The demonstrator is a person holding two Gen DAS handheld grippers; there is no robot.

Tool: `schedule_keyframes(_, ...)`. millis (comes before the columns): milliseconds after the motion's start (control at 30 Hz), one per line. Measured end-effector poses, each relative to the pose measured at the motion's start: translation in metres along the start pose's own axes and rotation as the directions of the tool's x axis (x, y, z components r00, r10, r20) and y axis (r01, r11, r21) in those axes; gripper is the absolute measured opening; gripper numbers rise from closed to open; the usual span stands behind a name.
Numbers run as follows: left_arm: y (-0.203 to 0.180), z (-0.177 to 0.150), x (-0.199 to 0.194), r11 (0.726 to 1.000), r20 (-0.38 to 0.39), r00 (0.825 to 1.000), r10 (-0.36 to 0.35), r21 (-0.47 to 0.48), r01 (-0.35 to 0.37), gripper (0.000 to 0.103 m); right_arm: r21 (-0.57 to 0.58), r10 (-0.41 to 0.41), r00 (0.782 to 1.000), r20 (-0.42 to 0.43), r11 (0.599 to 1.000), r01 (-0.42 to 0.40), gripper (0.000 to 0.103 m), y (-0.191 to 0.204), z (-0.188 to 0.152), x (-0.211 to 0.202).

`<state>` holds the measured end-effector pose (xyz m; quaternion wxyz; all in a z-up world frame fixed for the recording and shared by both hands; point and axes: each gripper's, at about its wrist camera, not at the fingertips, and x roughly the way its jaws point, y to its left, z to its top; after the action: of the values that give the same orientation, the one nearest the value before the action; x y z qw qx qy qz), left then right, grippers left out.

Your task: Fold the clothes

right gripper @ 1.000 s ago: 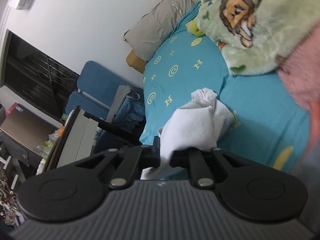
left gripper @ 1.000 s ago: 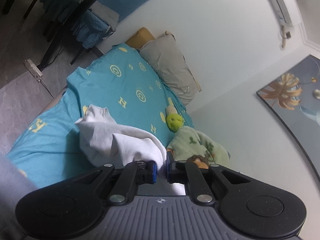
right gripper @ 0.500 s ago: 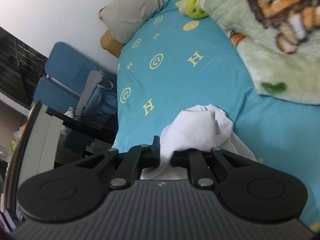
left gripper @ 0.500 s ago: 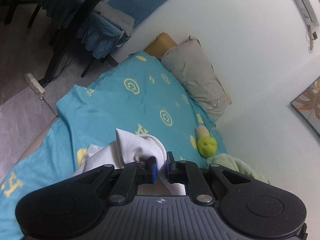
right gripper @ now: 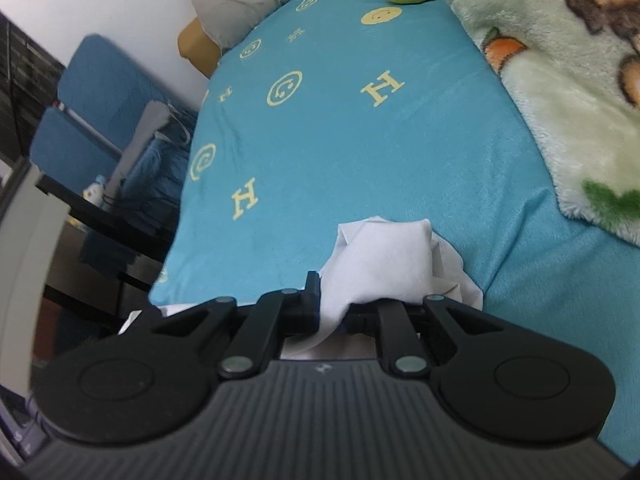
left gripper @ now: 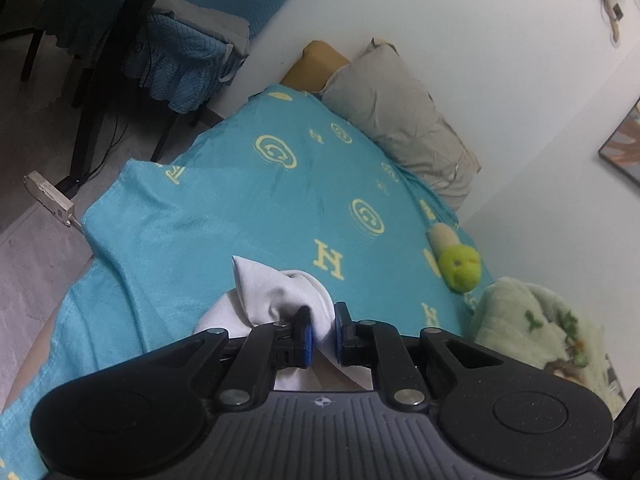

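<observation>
White garment [left gripper: 280, 296], one item, bunched, sits at the near edge of the bed, pinched at two places. Left gripper [left gripper: 321, 334]: blue-padded fingers [left gripper: 306, 336] closed narrow on a fold of the cloth. Right gripper [right gripper: 338, 306]: cloth drapes over the jaws and hides one fingertip; the visible finger [right gripper: 312, 296] presses against the fabric, so it appears clamped on the garment [right gripper: 384, 268] too.

Surface: bed covered by one turquoise blanket [left gripper: 240, 208] printed with yellow smiley rings and letter H marks; lightly wrinkled, one corner hanging over the side toward the floor.

On the bed, counted: one grey pillow [left gripper: 400, 116] at the head against the white wall [left gripper: 460, 20], with a tan cushion [left gripper: 312, 60] just behind it; one yellow-green plush toy [left gripper: 460, 266] near the wall side; one pale green fleece blanket [right gripper: 560, 92] with a cartoon animal print, lying beside the toy.

Room: grey floor [left gripper: 32, 240] with one white power strip [left gripper: 50, 200]; a dark-framed chair [left gripper: 120, 40] draped in blue quilted fabric beside the bed head; a framed picture [left gripper: 624, 152] on the side wall.

Containers: none seen.
</observation>
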<state>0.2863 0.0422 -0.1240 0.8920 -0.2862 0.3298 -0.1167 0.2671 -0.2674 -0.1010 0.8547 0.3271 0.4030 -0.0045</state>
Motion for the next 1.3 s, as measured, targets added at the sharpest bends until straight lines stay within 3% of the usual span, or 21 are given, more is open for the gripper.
schedule_keyframes(133,0.002,0.0,-0.001,1.0,-0.009,1.0,-0.001,0.01,0.001,0.013,-0.057,-0.026,1.0,-0.012,0.998,0.026,0.014,0.004,-0.002,0.003)
schedule_keyframes(233,0.0,0.001,-0.007,0.999,-0.01,1.0,-0.002,0.032,0.003,0.025,-0.149,-0.025,1.0,0.007,0.989,0.025,0.024,0.016,-0.008,-0.002)
schedule_keyframes(300,-0.004,0.002,-0.013,0.999,-0.004,1.0,-0.003,0.054,0.004,0.049,-0.211,-0.021,1.0,0.021,0.977,0.025,0.063,0.024,-0.013,-0.006)
schedule_keyframes(333,-0.007,0.001,-0.017,0.998,0.003,1.0,-0.001,0.069,0.001,0.056,-0.228,-0.006,1.0,0.027,0.974,0.012,0.073,0.028,-0.016,-0.009)
schedule_keyframes(367,-0.01,0.001,-0.021,0.996,0.012,1.0,0.009,0.09,-0.01,0.07,-0.238,0.013,0.999,0.034,0.971,-0.004,0.088,0.033,-0.018,-0.013)
schedule_keyframes(400,-0.013,0.0,-0.025,0.994,0.022,1.0,0.019,0.11,-0.021,0.085,-0.255,0.025,0.999,0.045,0.967,-0.012,0.091,0.037,-0.021,-0.017)
schedule_keyframes(467,-0.02,-0.002,-0.032,0.987,0.042,0.998,0.038,0.152,-0.044,0.095,-0.296,0.031,0.996,0.089,0.955,-0.004,0.095,0.044,-0.026,-0.028)
schedule_keyframes(600,-0.032,-0.005,-0.048,0.968,0.083,0.994,0.074,0.232,-0.092,0.098,-0.354,0.039,0.98,0.197,0.935,0.034,0.095,0.052,-0.033,-0.046)
schedule_keyframes(733,-0.035,-0.014,-0.044,0.95,0.041,0.994,0.102,0.293,-0.109,0.098,-0.413,0.032,0.972,0.231,0.908,0.068,0.09,0.052,-0.034,-0.042)
schedule_keyframes(800,-0.034,-0.02,-0.04,0.94,0.024,0.993,0.119,0.319,-0.12,0.098,-0.435,0.008,0.978,0.21,0.897,0.086,0.064,0.05,-0.033,-0.031)
schedule_keyframes(867,-0.033,-0.026,-0.036,0.93,0.008,0.991,0.137,0.345,-0.131,0.098,-0.44,-0.022,0.985,0.171,0.893,0.096,0.059,0.044,-0.034,-0.016)
schedule_keyframes(900,-0.033,-0.029,-0.034,0.924,0.0,0.989,0.146,0.357,-0.136,0.098,-0.445,-0.044,0.989,0.142,0.89,0.104,0.048,0.042,-0.034,-0.007)
schedule_keyframes(967,-0.032,-0.035,-0.03,0.912,-0.016,0.986,0.164,0.383,-0.146,0.097,-0.448,-0.083,0.991,0.105,0.886,0.122,0.041,0.036,-0.035,0.006)
schedule_keyframes(1133,-0.031,-0.049,-0.02,0.879,-0.052,0.976,0.211,0.446,-0.166,0.096,-0.423,-0.08,0.993,0.087,0.899,0.11,0.042,0.027,-0.034,0.012)
schedule_keyframes(1233,-0.034,-0.052,-0.028,0.871,-0.034,0.974,0.225,0.455,-0.186,0.096,-0.427,-0.081,0.988,0.129,0.895,0.129,0.043,0.032,-0.035,0.002)
schedule_keyframes(1267,-0.037,-0.052,-0.034,0.87,-0.031,0.972,0.234,0.452,-0.195,0.096,-0.428,-0.081,0.986,0.145,0.893,0.136,0.045,0.034,-0.036,-0.003)
schedule_keyframes(1300,-0.04,-0.053,-0.043,0.874,-0.026,0.974,0.226,0.447,-0.191,0.096,-0.425,-0.085,0.984,0.159,0.893,0.146,0.056,0.035,-0.035,-0.009)
